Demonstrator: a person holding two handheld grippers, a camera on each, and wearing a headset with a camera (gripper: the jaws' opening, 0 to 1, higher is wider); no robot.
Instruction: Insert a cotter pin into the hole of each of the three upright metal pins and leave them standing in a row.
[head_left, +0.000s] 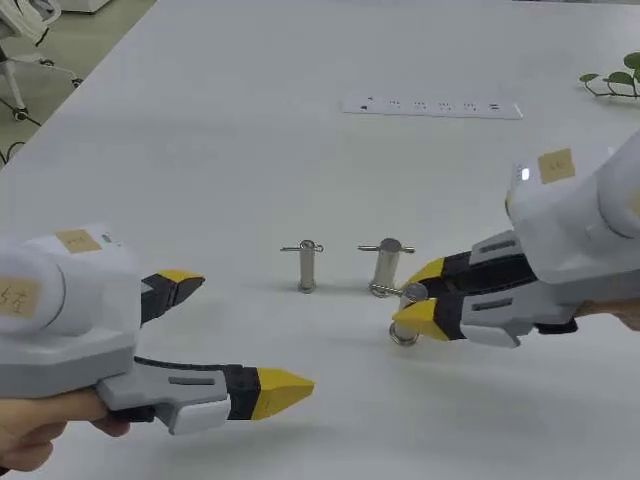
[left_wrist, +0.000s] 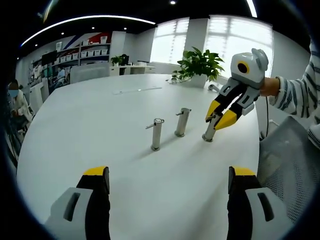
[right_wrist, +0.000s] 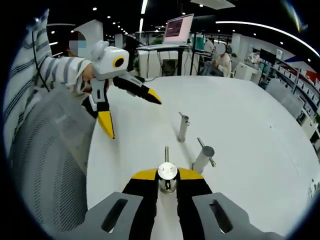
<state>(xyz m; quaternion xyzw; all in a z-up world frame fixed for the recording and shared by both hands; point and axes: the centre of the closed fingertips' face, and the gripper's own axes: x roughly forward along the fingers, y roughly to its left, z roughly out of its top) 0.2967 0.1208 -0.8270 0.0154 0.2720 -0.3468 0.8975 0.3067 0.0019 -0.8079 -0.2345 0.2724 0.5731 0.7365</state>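
The right hand-held gripper (head_left: 418, 295) is clenching its yellow-tipped jaws on the head of the nearest metal pin (head_left: 404, 335), which is standing upright on the white counter (head_left: 200, 150). A thin cotter pin (right_wrist: 166, 151) is sticking out sideways from that pin's head, just beyond the jaw tips. A tan sticker (head_left: 556, 165) is sitting on the top of this gripper's white body; any writing on it is too small to read.

The left hand-held gripper (head_left: 235, 335) is hanging low over the counter with its jaws spread wide and holding nothing, well apart from the pins. It is carrying a tan label (head_left: 77, 240) too, with marks that cannot be made out.

Just beside the gripped pin, the middle pin (head_left: 387, 268) is standing upright with a wire clip (head_left: 385, 248) running across its top. Next in the row, the end pin (head_left: 307, 268) is standing likewise, with its own clip (head_left: 303, 247) through its head.

Farther back, a white power strip (head_left: 432, 107) is lying flat on the counter, and green leaves (head_left: 615, 80) are showing at the right edge.
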